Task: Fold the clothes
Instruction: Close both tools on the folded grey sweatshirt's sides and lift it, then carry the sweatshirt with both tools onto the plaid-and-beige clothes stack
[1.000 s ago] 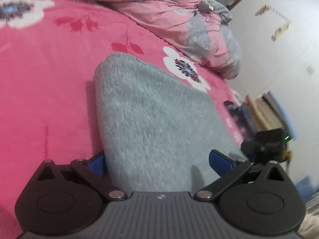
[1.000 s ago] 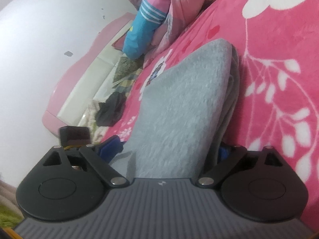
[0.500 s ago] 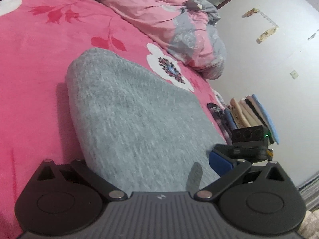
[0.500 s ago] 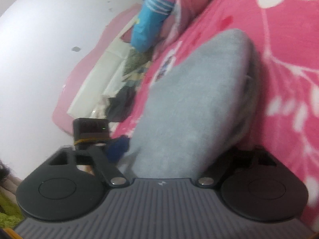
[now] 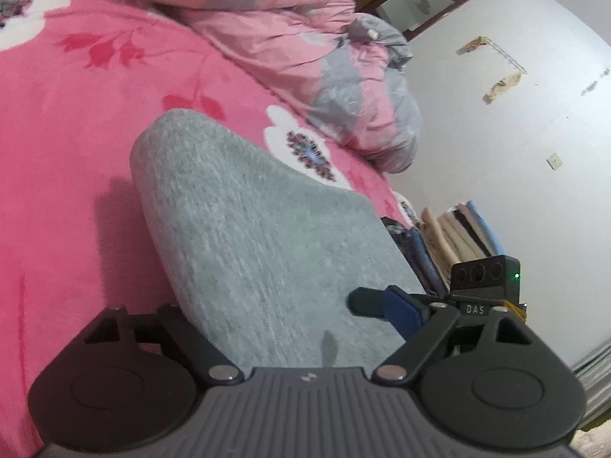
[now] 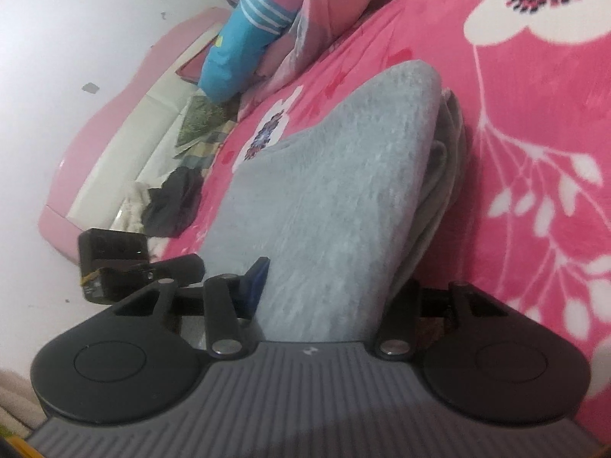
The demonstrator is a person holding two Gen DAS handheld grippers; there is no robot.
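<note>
A folded grey garment (image 5: 248, 229) lies on the pink flowered blanket (image 5: 68, 145), with its near end running in between both pairs of jaws. My left gripper (image 5: 290, 305) is closing around that end. Its right blue pad (image 5: 401, 313) sits at the cloth's edge, and its left finger is hidden under the cloth. My right gripper (image 6: 336, 278) is also closing. Its left blue pad (image 6: 256, 282) presses the garment (image 6: 336, 175)'s side, and its right finger is buried under the layered edge. Each gripper shows in the other's view, close beside it.
A pink and grey duvet (image 5: 305, 38) is heaped at the far end of the bed. A stack of folded clothes (image 5: 458, 236) stands beyond the bed's right edge. A blue striped garment (image 6: 244, 45), a dark garment (image 6: 175, 202) and a pink headboard (image 6: 88, 133) lie to the left.
The right jaws have narrowed onto the garment's near end. The left gripper's left pad has gone out of sight under the cloth, and its right pad has come inward. The two grippers stand closer together.
</note>
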